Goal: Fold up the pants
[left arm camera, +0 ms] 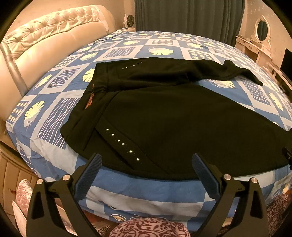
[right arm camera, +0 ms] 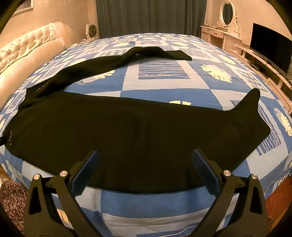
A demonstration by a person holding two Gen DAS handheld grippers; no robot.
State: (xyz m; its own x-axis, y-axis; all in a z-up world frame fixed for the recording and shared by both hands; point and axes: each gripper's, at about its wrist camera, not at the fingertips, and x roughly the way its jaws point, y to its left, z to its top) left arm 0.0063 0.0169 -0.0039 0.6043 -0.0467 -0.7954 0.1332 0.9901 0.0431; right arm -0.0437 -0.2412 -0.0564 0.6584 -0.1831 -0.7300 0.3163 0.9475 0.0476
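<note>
Black pants [left arm camera: 164,113] lie spread on a bed [left arm camera: 54,113] with a blue patterned sheet, waistband to the left, silver studs on both pockets. The near leg [right arm camera: 136,131] runs along the bed's front edge to the right; the far leg [right arm camera: 149,52] angles away across the sheet. My left gripper [left arm camera: 146,160] is open, hovering at the near edge by the studded pocket, nothing between its fingers. My right gripper [right arm camera: 146,156] is open over the near leg's lower edge, holding nothing.
A tufted cream headboard [left arm camera: 45,36] stands at the left. Dark curtains [right arm camera: 149,16] hang behind the bed, with a small fan [right arm camera: 91,30] beside them. A white dressing table with oval mirror [right arm camera: 226,14] and a TV [right arm camera: 270,47] stand at the right.
</note>
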